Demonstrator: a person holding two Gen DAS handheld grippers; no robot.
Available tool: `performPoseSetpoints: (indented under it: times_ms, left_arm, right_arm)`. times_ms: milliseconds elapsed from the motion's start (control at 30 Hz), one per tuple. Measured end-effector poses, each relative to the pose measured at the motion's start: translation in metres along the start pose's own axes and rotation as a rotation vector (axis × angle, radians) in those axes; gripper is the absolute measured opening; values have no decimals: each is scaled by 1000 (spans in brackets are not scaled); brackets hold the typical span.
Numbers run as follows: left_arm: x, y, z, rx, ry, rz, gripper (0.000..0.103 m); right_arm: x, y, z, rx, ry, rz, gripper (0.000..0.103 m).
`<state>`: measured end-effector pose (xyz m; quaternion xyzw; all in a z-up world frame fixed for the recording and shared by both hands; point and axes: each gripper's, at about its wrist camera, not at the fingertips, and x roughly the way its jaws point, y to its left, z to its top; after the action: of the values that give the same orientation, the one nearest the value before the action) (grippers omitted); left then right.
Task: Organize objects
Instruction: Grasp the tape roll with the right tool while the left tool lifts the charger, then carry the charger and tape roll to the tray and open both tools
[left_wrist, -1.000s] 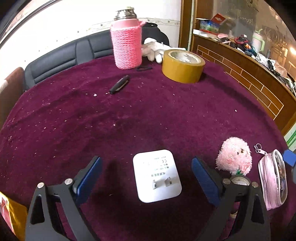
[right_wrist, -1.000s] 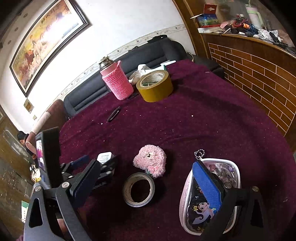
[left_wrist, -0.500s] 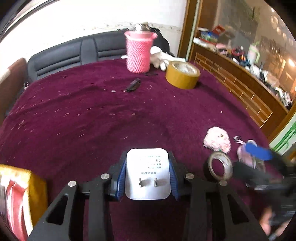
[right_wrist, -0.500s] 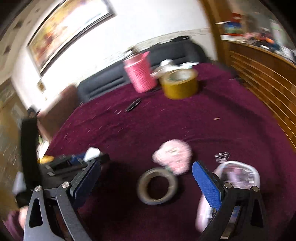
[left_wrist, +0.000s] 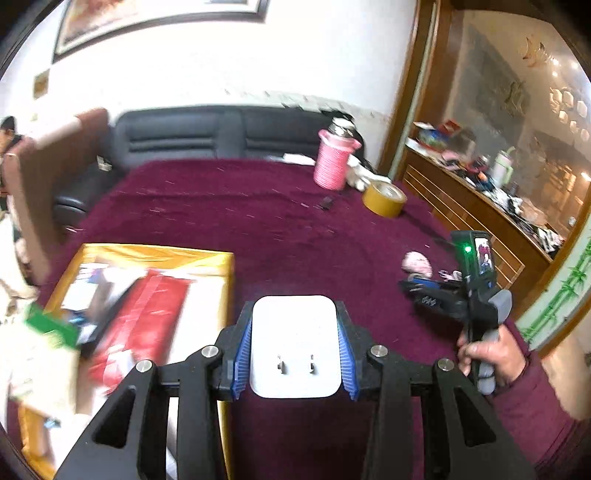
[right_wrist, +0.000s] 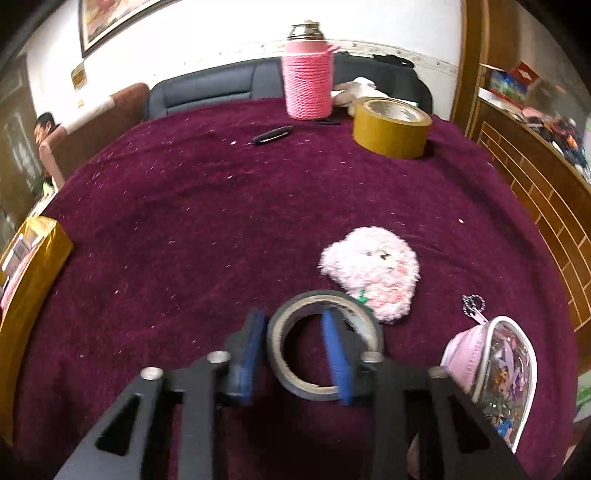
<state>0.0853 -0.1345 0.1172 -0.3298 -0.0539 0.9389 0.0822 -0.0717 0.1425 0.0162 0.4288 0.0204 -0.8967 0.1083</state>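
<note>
My left gripper (left_wrist: 293, 354) is shut on a white plug adapter (left_wrist: 294, 345), held above the purple table beside a gold box (left_wrist: 155, 254) of packets. My right gripper (right_wrist: 293, 354) straddles the wall of a small grey tape roll (right_wrist: 291, 378) lying on the table: its left finger is outside the ring and its right finger inside. The pads stand close to the wall, but contact is unclear. A fluffy pink toy (right_wrist: 373, 269) lies just beyond the roll. The right gripper also shows in the left wrist view (left_wrist: 424, 291), hand-held.
A pink and clear pouch (right_wrist: 495, 373) lies at the right. A large yellow tape roll (right_wrist: 391, 127), a pink rope-wrapped flask (right_wrist: 307, 79) and a black pen (right_wrist: 271, 134) stand at the far side. A brick-pattern counter (right_wrist: 535, 177) lines the right. The gold box edge (right_wrist: 29, 273) is left.
My left gripper closed on the white adapter, lifted it and swung left toward the gold box. My right gripper moved down and forward onto the grey tape roll and narrowed around its wall.
</note>
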Motion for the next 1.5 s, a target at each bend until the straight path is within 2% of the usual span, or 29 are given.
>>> performPoseSetpoints:
  times_ms: [67, 167, 333, 367, 400, 567, 700, 800, 933, 1133, 1167, 1300, 1433, 1500]
  left_arm:
    - [-21, 13, -11, -14, -27, 33, 39]
    - [-50, 32, -27, -39, -66, 78, 39]
    - [-78, 70, -48, -103, -84, 116, 39]
    - [-82, 78, -51, -116, -88, 122, 37]
    - [-85, 85, -54, -131, -91, 123, 27]
    - [-96, 108, -65, -174, -106, 124, 21]
    - [-93, 120, -73, -206, -106, 109, 21]
    - [-95, 132, -78, -260, -100, 77, 21]
    - [-99, 139, -83, -260, -91, 107, 21]
    - [-101, 139, -94, -232, -86, 122, 37]
    - [-103, 138, -95, -228, -90, 119, 43]
    - [-110, 143, -99, -227, -116, 118, 56]
    - [-118, 160, -103, -270, -141, 116, 59]
    - [-123, 171, -103, -300, -161, 133, 65]
  right_arm:
    - [-2, 0, -1, 9, -5, -12, 15]
    - [-9, 0, 0, 26, -42, -23, 12]
    - [-33, 7, -4, 99, -99, 86, 12]
    - [-43, 13, -6, 103, -113, 124, 12]
    - [-50, 19, -9, 103, -122, 153, 12]
    - [-86, 59, -15, 67, -152, 273, 13]
    - [-102, 101, -13, -11, -152, 335, 13]
    - [-108, 134, -15, -59, -134, 401, 13]
    - [-113, 186, -22, -136, -96, 509, 13]
    - [-105, 257, -33, -222, 17, 645, 14]
    - [-102, 269, -35, -239, 34, 649, 14]
    - [-83, 312, -44, -325, 91, 597, 14]
    - [-67, 335, -50, -381, 131, 531, 14]
    - [-59, 343, -51, -395, 150, 517, 14]
